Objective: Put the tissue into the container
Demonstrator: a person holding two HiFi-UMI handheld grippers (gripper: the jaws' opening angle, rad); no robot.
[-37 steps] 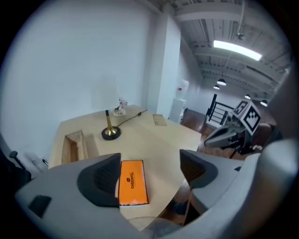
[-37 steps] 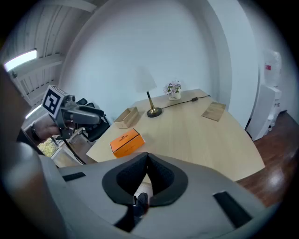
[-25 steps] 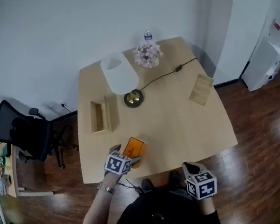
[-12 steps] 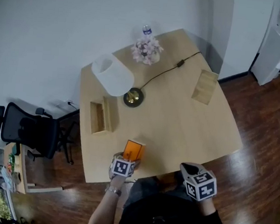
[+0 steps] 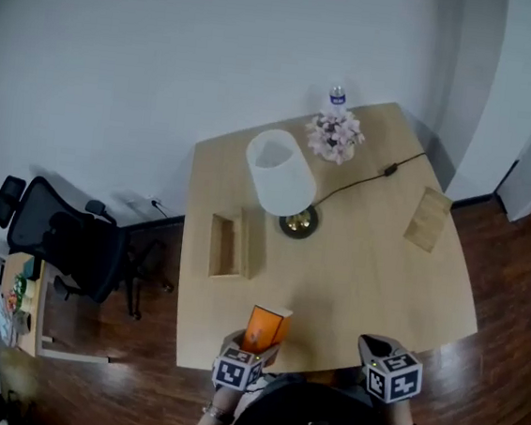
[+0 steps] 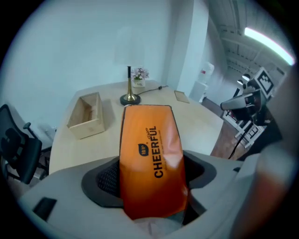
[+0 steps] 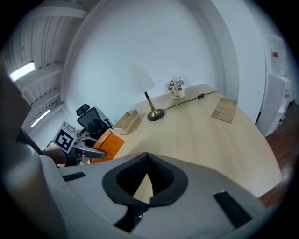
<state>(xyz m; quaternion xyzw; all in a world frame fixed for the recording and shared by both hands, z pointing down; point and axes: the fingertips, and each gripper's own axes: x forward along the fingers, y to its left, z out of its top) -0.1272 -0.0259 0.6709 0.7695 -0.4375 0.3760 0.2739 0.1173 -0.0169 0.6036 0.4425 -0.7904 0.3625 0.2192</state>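
The left gripper (image 5: pixel 253 350), jaws just closing, pinches the tissue pack (image 6: pixel 150 158) short of the box (image 5: pixel 229 246), seemingly to carry it there. The right gripper (image 7: pixel 147 175) idles farther off, jaws together, empty.

The left gripper (image 6: pixel 150 179) has closed its jaws onto the tissue pack (image 6: pixel 152 144), seemingly tipping it upright.

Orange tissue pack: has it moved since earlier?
Yes. The tissue pack lay flat on the table; now the left gripper, whose jaws have just been closing, holds it raised, its top edge up by the lamp base.
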